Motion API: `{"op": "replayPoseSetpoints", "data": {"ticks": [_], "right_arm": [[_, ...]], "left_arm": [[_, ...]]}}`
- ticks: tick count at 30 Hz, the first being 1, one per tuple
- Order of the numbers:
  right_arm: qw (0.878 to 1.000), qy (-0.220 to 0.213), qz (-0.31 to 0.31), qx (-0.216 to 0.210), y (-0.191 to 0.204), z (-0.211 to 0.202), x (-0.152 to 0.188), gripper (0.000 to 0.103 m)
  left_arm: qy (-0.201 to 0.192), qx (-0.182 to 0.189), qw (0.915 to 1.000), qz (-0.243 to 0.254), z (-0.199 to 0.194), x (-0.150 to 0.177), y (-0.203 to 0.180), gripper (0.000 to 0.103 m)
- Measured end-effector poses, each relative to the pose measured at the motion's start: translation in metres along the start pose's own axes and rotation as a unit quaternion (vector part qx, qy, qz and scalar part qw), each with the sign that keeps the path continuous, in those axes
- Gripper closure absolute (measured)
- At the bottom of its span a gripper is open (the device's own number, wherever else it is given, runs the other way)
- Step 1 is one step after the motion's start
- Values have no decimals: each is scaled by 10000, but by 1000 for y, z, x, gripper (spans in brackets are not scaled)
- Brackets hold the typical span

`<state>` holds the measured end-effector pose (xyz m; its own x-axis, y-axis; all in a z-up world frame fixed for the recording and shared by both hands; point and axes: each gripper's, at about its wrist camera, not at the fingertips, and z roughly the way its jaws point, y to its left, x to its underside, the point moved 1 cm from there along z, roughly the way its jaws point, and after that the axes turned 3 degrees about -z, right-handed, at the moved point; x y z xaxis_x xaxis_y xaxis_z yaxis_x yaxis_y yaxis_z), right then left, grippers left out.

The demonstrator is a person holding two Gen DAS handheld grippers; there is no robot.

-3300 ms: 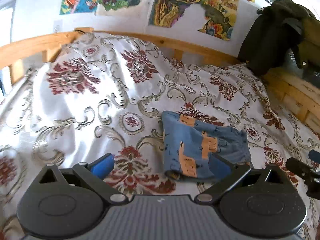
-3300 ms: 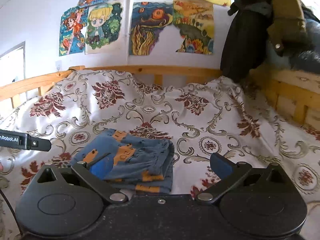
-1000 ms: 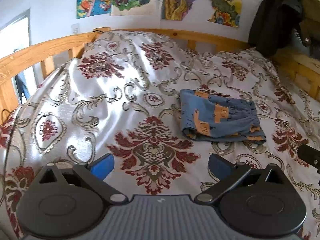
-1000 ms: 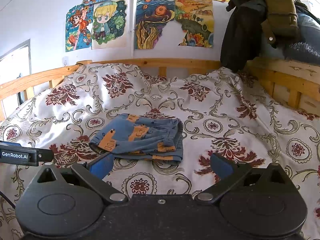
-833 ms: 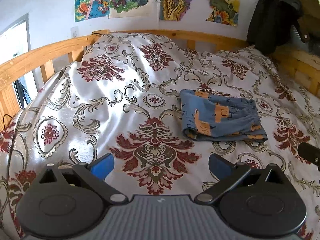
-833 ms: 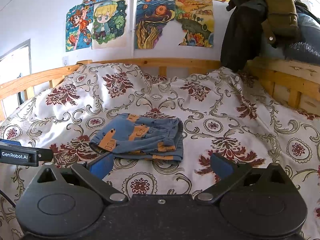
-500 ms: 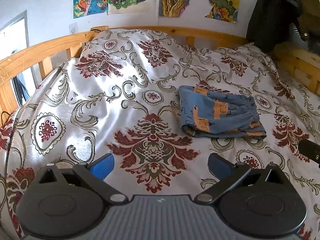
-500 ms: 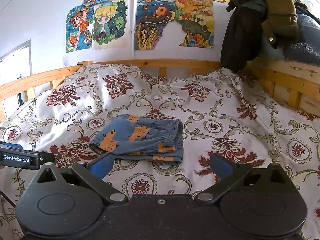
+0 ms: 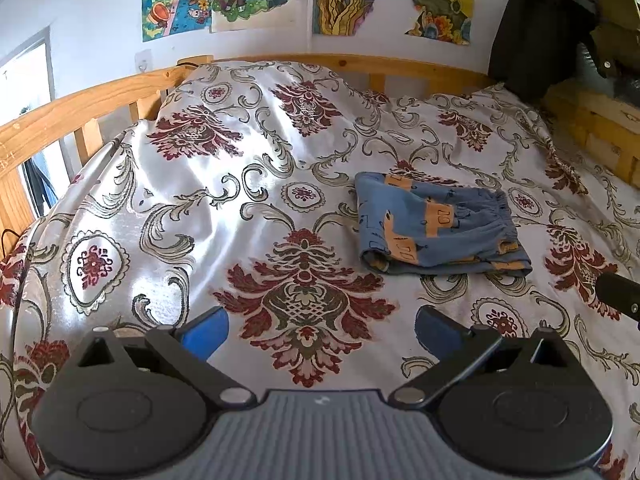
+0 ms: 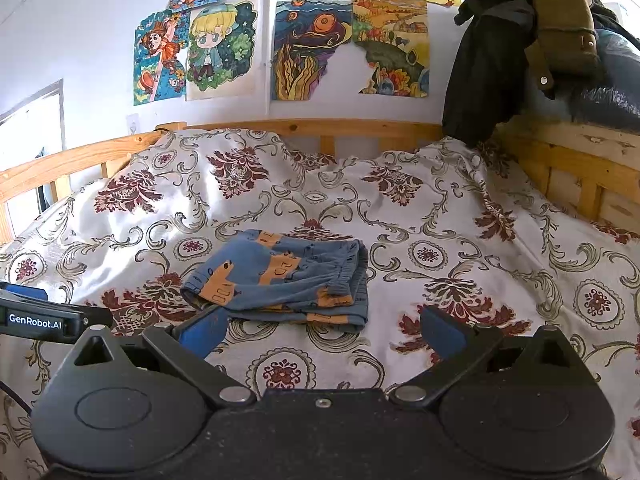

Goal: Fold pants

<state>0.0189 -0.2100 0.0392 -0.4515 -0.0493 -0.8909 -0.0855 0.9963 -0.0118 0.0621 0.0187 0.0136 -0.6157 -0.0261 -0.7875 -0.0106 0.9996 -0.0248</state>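
Small blue pants (image 9: 436, 228) with orange prints lie folded into a compact rectangle on the floral bedspread (image 9: 224, 208). In the right wrist view the pants (image 10: 280, 284) sit just beyond the fingers. My left gripper (image 9: 320, 332) hovers open above the bedspread, to the near left of the pants, holding nothing. Equally open and empty, my right gripper (image 10: 322, 330) hangs close in front of the pants, its left pad near their front edge. The other gripper's body (image 10: 44, 320) shows at the left edge there.
A wooden bed rail (image 9: 80, 100) runs along the left and back. Dark jackets (image 10: 520, 52) hang over the wooden frame at the right. Posters (image 10: 280, 48) cover the white wall behind. A doorway (image 9: 28, 92) opens at the left.
Both grippers have pulled back from the folded pants since 3.3 s ago. Over the last second they barely moved and the pants lie still.
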Motion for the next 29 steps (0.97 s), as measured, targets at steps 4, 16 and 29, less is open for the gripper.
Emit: {"op": "replayPoseSetpoints", "data": {"ticks": [4,16,29], "right_arm": [[10000,0,2,4,1,0,1,1],[10000,12,1,-10,0,0,-1,1],[10000,27,-10,-24,0,0,0,1]], "left_arm": [[-7,3,10000,26,0,0,0,0],[-18,22,10000,55,-1,0,0,0],[-137,96,9997,163,-3,0,-2,0]]}}
